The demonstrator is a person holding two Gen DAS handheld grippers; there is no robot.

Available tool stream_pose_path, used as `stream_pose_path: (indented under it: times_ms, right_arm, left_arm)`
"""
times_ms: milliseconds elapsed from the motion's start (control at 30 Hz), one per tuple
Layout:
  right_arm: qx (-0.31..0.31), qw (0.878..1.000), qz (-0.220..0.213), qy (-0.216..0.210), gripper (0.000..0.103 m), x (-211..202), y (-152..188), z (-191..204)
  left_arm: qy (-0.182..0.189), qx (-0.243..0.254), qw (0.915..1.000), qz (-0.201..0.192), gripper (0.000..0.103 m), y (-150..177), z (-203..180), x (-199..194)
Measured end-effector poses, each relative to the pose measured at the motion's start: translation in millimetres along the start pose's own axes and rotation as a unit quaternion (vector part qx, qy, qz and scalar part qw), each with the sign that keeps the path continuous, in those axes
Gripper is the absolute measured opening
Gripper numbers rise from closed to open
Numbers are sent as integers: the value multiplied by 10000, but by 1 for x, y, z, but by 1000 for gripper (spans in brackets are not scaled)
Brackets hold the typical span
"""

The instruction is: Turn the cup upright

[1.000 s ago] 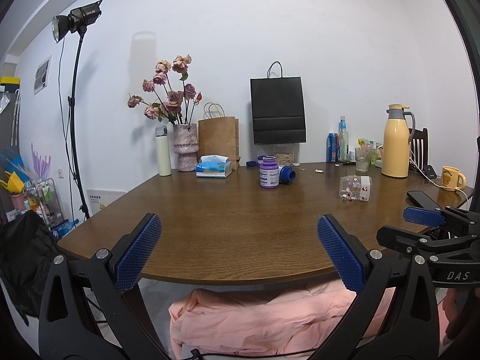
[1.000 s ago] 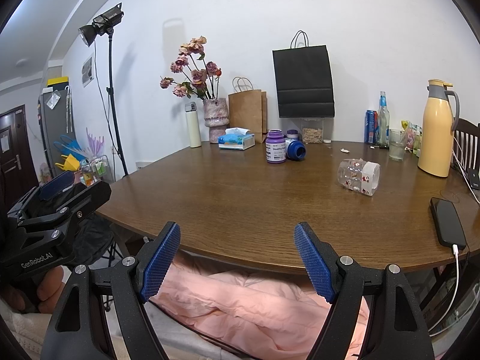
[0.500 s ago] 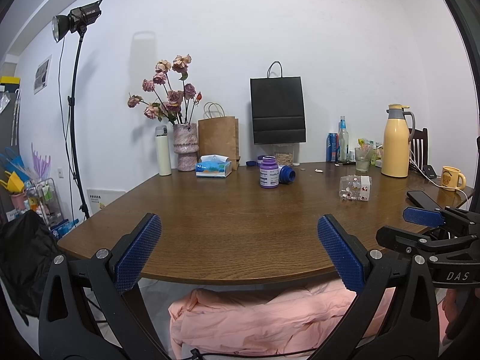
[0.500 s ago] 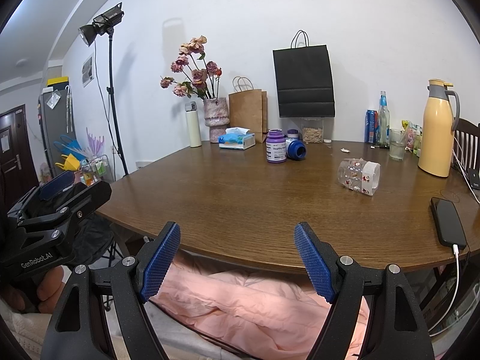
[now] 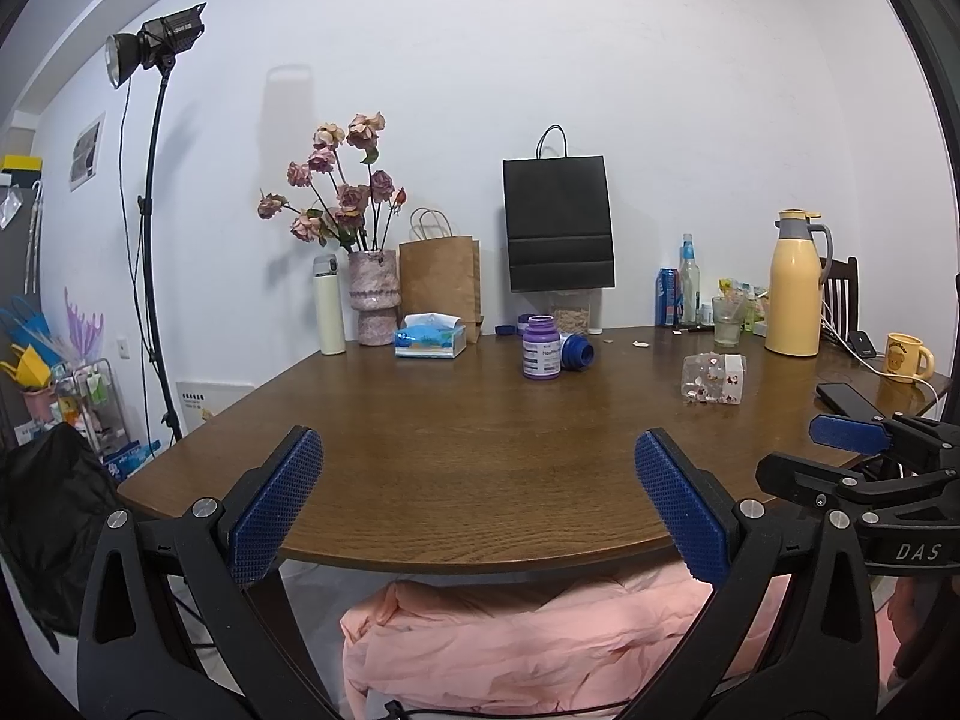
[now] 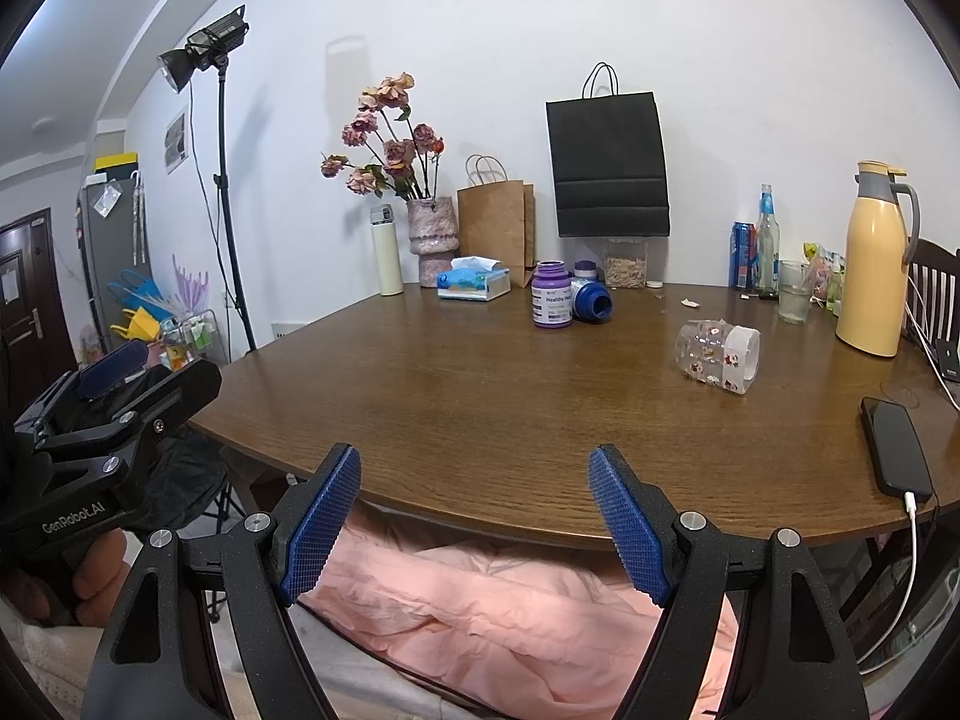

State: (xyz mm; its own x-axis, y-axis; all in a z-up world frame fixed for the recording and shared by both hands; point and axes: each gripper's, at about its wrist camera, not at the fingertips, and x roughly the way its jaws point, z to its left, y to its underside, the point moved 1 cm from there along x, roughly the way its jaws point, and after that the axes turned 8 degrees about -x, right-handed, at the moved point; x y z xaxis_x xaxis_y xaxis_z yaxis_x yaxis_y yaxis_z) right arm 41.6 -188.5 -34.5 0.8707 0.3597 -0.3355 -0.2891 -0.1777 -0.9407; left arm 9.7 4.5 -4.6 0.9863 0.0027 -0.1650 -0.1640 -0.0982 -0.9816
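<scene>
A clear cup (image 5: 714, 378) with small red prints and a white band lies on its side on the right half of the brown table (image 5: 456, 432); in the right wrist view the cup (image 6: 718, 356) has its mouth toward the right. My left gripper (image 5: 477, 492) hovers open at the table's near edge, nothing between its blue pads. My right gripper (image 6: 474, 516) is open too, held just off the near edge, well short of the cup. Each gripper shows at the side of the other's view.
A purple jar (image 6: 552, 295) and a blue bottle (image 6: 591, 300) on its side stand mid-table. A black phone (image 6: 895, 447) on a white cable lies at the right edge. A yellow thermos (image 6: 873, 273), glass, bottles, tissue box (image 6: 474, 283), flower vase and bags line the back. Pink cloth lies below the table.
</scene>
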Motion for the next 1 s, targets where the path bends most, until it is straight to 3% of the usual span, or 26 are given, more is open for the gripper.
stream_pose_path:
  times_ms: [1000]
  right_arm:
    - [9, 10000, 8, -3, 83, 0, 1, 0]
  left_arm:
    - [-29, -15, 10000, -5, 103, -7, 0, -1]
